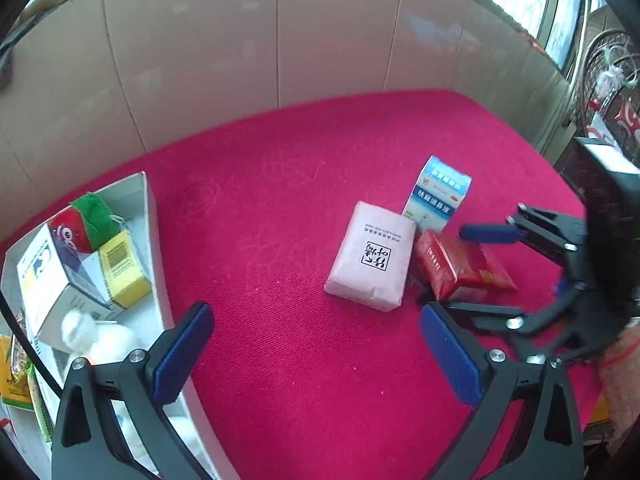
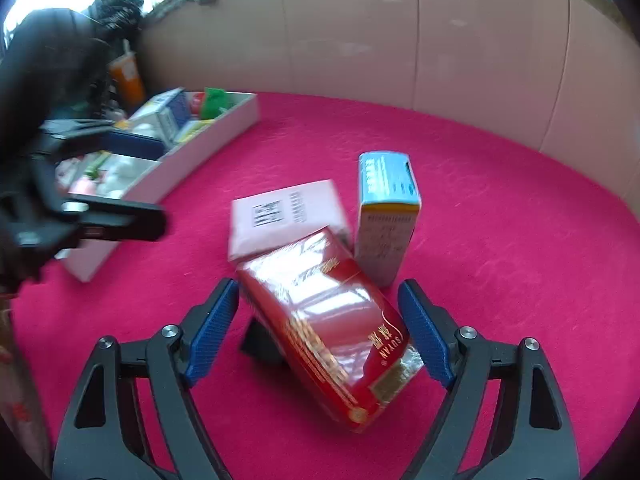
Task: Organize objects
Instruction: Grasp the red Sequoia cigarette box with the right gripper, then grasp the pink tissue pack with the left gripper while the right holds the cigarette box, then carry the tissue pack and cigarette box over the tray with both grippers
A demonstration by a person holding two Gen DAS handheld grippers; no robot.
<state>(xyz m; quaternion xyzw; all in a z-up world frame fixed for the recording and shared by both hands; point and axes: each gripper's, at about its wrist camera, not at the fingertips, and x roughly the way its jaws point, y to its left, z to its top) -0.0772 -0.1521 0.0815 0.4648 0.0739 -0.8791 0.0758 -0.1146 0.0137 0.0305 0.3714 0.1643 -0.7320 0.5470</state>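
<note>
The right gripper [image 2: 318, 330] is standing with its jaws partly apart around the red pack [image 2: 336, 332], which is lying between the two blue pads [image 2: 214, 330]. A sliver of cloth is showing on either side in the right wrist view, so the pads are not yet pressing on it as far as can be seen. The pack is sitting tilted, its near end propped on something small and dark under it (too hidden to name). Just beyond the jaws' tips the pink tissue packet [image 2: 286, 218] is lying touching the pack's far end, and to the right of it the blue-and-white box [image 2: 386, 216] is standing upright on the red cloth [image 2: 500, 240].

The left gripper [image 1: 316, 354] is hanging with its jaws wide and nothing between them; the white tray [image 1: 150, 216], already crowded with boxes and a plush toy, is lying outside its left finger.

By the look of it, the red pack is light and stiff, but its glossy film wrap is probably slippery. Closing squarely on the two long side faces near the middle seems the surest hold; a corner pinch would likely let it twist or slide out.
</note>
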